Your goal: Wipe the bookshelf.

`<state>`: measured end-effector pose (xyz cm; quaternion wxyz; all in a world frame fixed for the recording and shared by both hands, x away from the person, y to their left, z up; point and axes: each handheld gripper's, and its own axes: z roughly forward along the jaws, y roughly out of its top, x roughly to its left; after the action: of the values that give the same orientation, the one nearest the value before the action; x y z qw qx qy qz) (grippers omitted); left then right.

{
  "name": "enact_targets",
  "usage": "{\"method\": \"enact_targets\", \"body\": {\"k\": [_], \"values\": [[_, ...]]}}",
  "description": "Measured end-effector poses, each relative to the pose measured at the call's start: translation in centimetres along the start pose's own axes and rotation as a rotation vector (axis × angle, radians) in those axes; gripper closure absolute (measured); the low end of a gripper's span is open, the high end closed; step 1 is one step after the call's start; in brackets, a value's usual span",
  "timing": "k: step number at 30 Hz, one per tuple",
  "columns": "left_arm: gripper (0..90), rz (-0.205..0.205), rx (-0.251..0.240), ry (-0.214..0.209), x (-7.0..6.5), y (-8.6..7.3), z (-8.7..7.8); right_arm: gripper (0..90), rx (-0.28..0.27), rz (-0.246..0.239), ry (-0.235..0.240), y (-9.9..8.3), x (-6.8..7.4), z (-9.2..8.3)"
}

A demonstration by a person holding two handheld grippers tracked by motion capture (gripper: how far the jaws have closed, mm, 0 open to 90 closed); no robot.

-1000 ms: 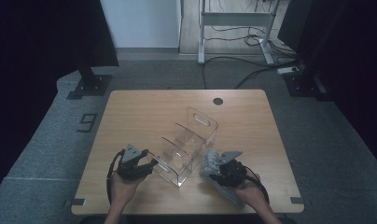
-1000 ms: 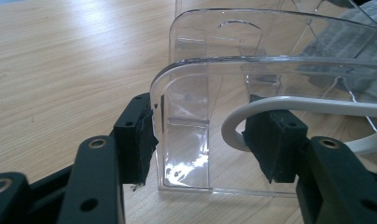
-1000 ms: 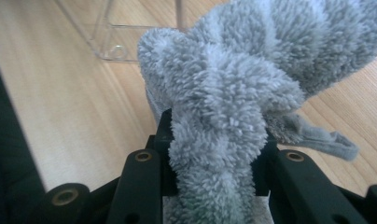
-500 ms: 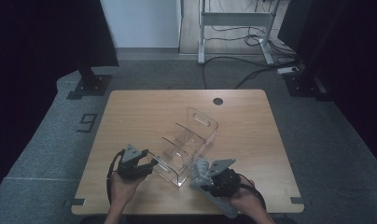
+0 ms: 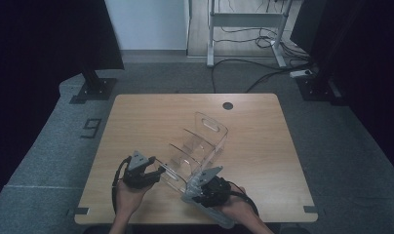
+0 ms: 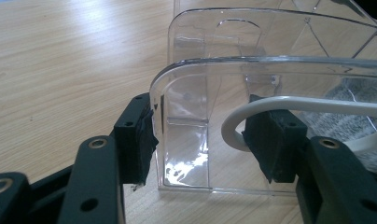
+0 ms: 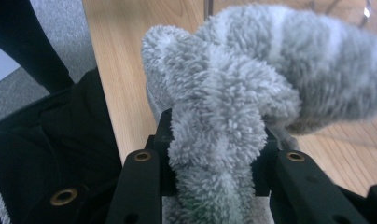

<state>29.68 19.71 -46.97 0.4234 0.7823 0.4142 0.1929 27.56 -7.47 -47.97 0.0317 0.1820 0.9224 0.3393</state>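
High view: since the earlier frame the right gripper has slid left along the table's near edge, to the near end of the one clear acrylic organizer. The left gripper has not shifted. The organizer's long axis runs diagonally, lower centre to upper right.

Left gripper view: both jaws clamp the organizer's end wall, about half closed.

Right gripper view: the jaws pinch one fluffy grey cloth, bunched and spilling to the upper right.
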Motion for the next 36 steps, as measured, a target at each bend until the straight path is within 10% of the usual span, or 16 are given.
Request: {"method": "enact_targets", "body": {"k": [36], "values": [[44.0, -0.025, 0.018, 0.016, 0.0, 0.2, 0.1, 66.1, 0.070, -0.038, -0.127, -0.2, 0.2, 5.3]]}}
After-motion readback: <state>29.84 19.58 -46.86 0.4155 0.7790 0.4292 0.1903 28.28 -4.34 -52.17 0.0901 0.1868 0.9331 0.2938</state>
